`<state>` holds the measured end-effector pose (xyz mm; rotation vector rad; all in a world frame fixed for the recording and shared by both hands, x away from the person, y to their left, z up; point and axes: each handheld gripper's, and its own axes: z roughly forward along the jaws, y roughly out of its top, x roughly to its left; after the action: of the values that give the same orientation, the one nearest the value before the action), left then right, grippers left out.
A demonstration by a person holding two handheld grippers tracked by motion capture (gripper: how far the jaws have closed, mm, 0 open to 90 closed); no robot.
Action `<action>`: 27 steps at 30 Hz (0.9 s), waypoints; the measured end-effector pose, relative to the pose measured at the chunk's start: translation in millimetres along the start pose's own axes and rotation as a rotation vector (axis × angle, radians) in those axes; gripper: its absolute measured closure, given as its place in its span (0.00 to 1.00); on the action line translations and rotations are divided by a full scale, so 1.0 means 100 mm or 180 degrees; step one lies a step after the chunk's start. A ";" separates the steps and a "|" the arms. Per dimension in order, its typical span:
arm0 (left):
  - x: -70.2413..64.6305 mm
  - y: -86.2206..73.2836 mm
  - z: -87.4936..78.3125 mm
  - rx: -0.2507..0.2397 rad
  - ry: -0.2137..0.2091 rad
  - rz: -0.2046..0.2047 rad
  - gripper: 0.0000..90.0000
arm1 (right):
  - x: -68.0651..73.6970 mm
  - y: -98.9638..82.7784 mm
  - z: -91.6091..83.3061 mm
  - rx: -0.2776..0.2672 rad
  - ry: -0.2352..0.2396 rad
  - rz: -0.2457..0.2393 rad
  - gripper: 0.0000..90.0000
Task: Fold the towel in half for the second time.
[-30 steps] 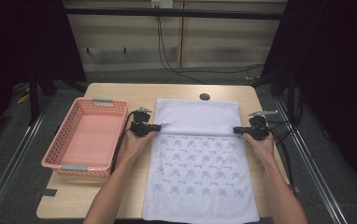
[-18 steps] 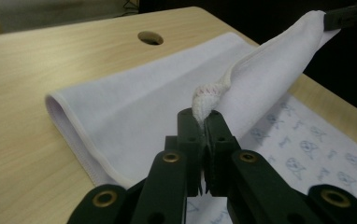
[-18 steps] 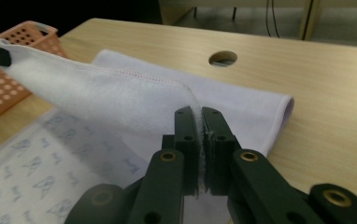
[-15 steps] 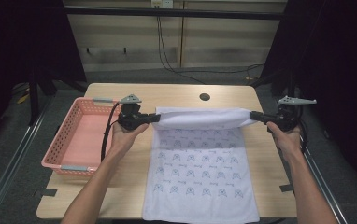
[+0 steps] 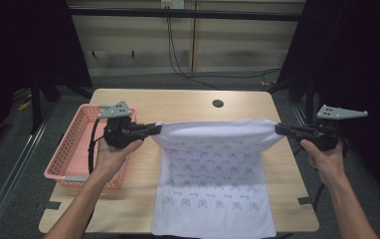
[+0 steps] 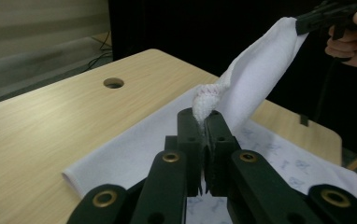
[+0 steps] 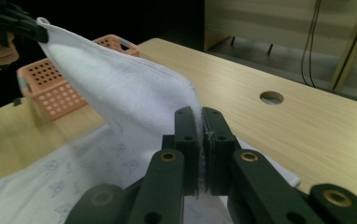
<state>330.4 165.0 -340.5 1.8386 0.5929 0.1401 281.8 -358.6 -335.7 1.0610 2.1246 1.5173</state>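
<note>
Evidently the work in hand is folding a white towel (image 5: pixel 213 174), and the step under way is the lift of its far edge. In the high view the left gripper (image 5: pixel 154 130) and the right gripper (image 5: pixel 280 129) each pinch one far corner, holding that edge taut and raised above the bench (image 5: pixel 178 102), while the printed near part lies flat and hangs over the front edge; a pink basket (image 5: pixel 76 154) sits at the left, apart from the cloth. In the left gripper view the jaws are pressed together on a bunched corner of the towel (image 6: pixel 260 79), which rises slantwise to the other gripper (image 6: pixel 321 16) at the upper right. In the right gripper view the jaws likewise clamp a hemmed corner of the towel (image 7: pixel 120 88), with the basket (image 7: pixel 57 88) behind. The next move, as I judge it, calls for carrying both corners evenly toward the person, keeping the edge stretched, and laying it on the near hem before either grip loosens.
</note>
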 end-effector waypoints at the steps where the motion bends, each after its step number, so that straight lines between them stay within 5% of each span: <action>1: -0.03 -0.03 -0.04 -0.0028 -0.0018 0.0001 0.97 | 0.05 -0.01 -0.05 -0.0038 0.0012 -0.0006 0.96; 7: -0.21 -0.42 -0.04 0.0227 -0.0026 0.0069 0.97 | 0.34 -0.40 -0.15 0.0167 0.0138 -0.0041 0.96; 17: -0.43 -1.31 0.04 0.0749 -0.0256 -0.0226 0.96 | 0.53 -1.30 -0.09 0.0596 0.0350 0.0219 0.93; 22: -0.48 -1.58 0.09 0.1042 -0.0340 -0.0212 0.94 | 0.63 -1.53 -0.04 0.0951 0.0488 0.0151 0.88; 27: -0.60 -1.66 0.09 0.1190 -0.0431 -0.0091 0.88 | 0.72 -1.62 -0.10 0.1096 0.0700 0.0098 0.84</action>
<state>228.1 167.8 -484.6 2.1785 0.5776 -0.1225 165.4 -339.2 -468.6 1.0796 2.6034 1.3659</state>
